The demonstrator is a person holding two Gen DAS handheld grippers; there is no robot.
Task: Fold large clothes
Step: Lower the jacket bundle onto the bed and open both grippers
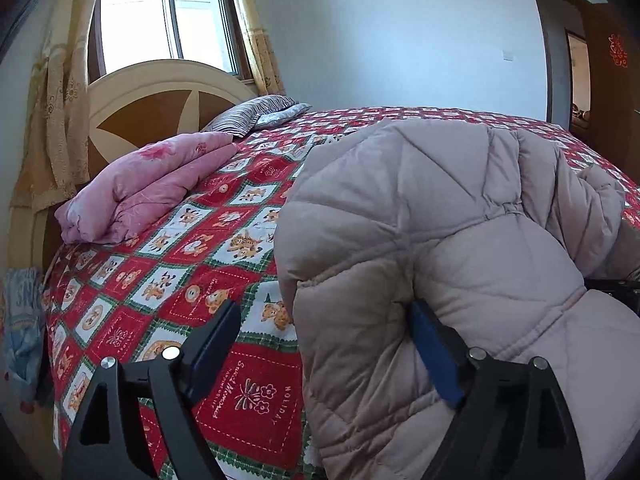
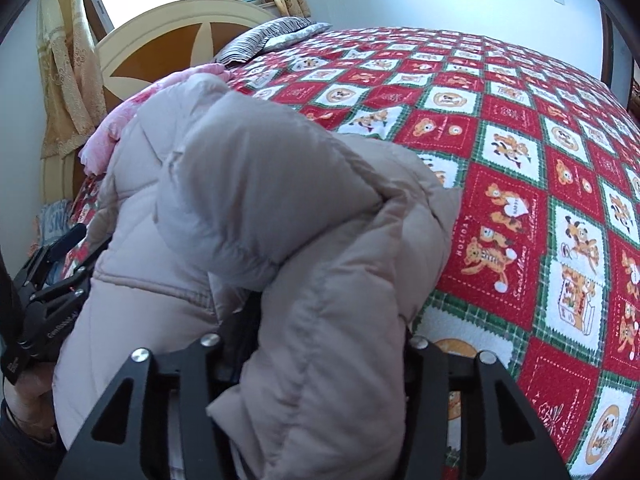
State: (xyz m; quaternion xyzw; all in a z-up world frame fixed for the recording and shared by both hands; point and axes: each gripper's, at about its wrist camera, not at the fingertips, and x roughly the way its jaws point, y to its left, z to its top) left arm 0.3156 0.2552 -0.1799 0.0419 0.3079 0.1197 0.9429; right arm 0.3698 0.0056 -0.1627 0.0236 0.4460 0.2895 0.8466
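A large pale pink-beige quilted down coat lies bunched at the near edge of a bed with a red, green and white cartoon bedspread. My left gripper is open: its left finger stands over the bedspread, its right finger is tucked under a fold of the coat. In the right wrist view the coat is draped thickly between the fingers of my right gripper; the fingertips are hidden by fabric. The left gripper's body shows at the left edge there.
A folded pink quilt and a striped pillow lie by the headboard. Window and curtains behind, doorway at right. The bedspread stretches right of the coat.
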